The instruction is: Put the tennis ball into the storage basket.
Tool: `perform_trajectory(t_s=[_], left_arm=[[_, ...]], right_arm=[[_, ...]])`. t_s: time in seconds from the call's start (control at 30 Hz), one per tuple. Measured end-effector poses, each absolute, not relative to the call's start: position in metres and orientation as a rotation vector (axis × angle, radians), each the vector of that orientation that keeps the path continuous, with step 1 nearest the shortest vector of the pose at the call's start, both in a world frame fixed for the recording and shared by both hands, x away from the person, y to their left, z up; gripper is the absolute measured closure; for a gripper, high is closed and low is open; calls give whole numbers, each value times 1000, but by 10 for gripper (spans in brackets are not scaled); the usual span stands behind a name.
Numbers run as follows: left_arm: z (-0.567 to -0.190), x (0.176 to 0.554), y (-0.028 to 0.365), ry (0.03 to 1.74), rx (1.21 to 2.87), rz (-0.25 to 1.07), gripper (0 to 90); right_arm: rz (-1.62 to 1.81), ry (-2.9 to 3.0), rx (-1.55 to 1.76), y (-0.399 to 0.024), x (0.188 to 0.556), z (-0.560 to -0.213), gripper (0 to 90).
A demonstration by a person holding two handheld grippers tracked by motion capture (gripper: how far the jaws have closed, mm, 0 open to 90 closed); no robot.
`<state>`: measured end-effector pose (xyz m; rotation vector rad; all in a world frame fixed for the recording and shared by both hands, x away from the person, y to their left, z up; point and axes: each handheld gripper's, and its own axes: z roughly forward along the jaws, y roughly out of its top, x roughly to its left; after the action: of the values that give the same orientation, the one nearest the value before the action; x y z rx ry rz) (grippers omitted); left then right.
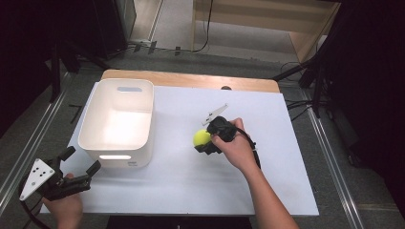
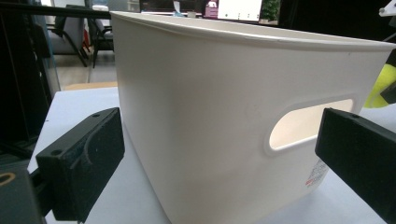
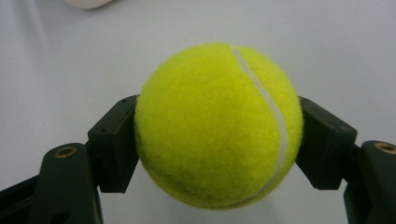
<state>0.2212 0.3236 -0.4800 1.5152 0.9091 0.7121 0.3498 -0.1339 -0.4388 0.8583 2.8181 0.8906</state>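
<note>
A yellow tennis ball [image 1: 201,137] is clamped in my right gripper [image 1: 204,140] over the middle of the white table sheet [image 1: 191,191], right of the bin. In the right gripper view the ball [image 3: 218,123] sits squeezed between both black pads [image 3: 114,142], held clear of the sheet below. A white plastic bin [image 1: 118,121] with cut-out handles stands at the left of the sheet. My left gripper [image 1: 82,161] rests at the table's near left corner, open, its jaws pointing at the bin's near wall [image 2: 210,116] with nothing between them.
A wooden table edge [image 1: 191,78] runs behind the sheet. Metal rails [image 1: 28,143] flank the table on both sides. A sliver of the ball [image 2: 380,86] peeks past the bin's right edge in the left gripper view.
</note>
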Motion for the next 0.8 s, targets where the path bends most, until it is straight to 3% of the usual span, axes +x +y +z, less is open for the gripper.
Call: perform_trajectory(t_s=[0.8], left_arm=[[-480, 221, 324, 911, 1513, 709, 13]], right_arm=[[900, 2863, 777, -103, 363, -428, 239]])
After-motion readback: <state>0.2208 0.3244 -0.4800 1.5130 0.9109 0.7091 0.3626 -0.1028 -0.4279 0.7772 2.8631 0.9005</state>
